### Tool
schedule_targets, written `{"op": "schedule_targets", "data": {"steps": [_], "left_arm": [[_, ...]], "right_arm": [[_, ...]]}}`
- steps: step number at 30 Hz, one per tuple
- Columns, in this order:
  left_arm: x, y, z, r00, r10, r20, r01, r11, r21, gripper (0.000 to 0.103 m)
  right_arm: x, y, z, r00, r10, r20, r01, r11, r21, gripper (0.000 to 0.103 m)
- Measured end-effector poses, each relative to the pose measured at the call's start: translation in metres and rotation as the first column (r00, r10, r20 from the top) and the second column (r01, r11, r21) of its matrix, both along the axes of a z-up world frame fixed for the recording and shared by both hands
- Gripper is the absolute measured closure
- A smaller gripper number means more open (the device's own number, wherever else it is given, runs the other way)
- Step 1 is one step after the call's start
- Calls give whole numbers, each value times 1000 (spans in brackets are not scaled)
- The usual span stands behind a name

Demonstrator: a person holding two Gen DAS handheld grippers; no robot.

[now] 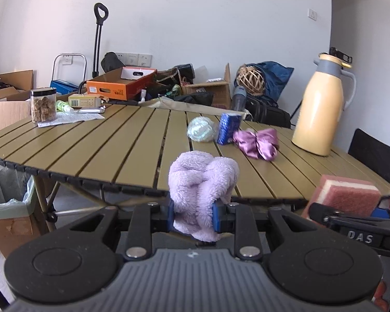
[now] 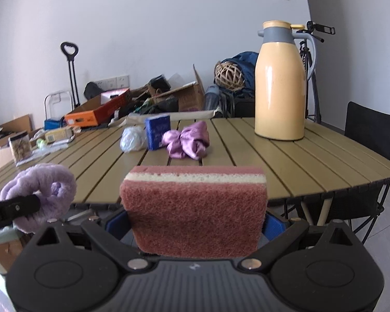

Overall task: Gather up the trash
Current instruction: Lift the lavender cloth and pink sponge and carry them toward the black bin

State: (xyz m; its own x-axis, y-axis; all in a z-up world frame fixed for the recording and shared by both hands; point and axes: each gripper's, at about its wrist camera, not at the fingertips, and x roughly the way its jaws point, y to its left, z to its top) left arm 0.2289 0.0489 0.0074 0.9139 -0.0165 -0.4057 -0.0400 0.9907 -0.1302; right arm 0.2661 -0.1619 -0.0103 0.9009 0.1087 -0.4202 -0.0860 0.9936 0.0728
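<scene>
The left gripper [image 1: 194, 214] has its fingers [image 1: 171, 214] closed on a fluffy lilac cloth [image 1: 202, 182], held just off the near edge of the slatted olive surface [image 1: 96, 145]. The right gripper [image 2: 196, 230] has its fingers [image 2: 274, 227] clamped on a pink scouring sponge [image 2: 195, 208], also at the near edge, right of the cloth. On the surface lie a crumpled plastic ball [image 1: 200, 129], a blue packet [image 1: 228, 128] and a purple satin bow [image 1: 257, 143], with a yellow thermos jug [image 1: 322, 106] standing beyond, and a lined cardboard bin [image 1: 7, 205] sits on the floor at far left.
</scene>
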Motion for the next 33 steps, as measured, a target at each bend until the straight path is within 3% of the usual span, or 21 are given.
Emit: {"op": "schedule_targets", "data": {"steps": [18, 28, 33], "left_arm": [[-22, -14, -56, 987, -46, -152, 56, 997, 61, 76], [-20, -7, -92, 963, -39, -265, 65, 994, 90, 76], [-12, 5, -114, 938, -9, -346, 44, 995, 94, 76]], "right_arm": [[-12, 15, -60, 966, 114, -231, -118, 993, -3, 4], [0, 12, -95, 923, 131, -362, -137, 991, 9, 4], [7, 5, -114, 899, 111, -424, -122, 993, 2, 4]]}}
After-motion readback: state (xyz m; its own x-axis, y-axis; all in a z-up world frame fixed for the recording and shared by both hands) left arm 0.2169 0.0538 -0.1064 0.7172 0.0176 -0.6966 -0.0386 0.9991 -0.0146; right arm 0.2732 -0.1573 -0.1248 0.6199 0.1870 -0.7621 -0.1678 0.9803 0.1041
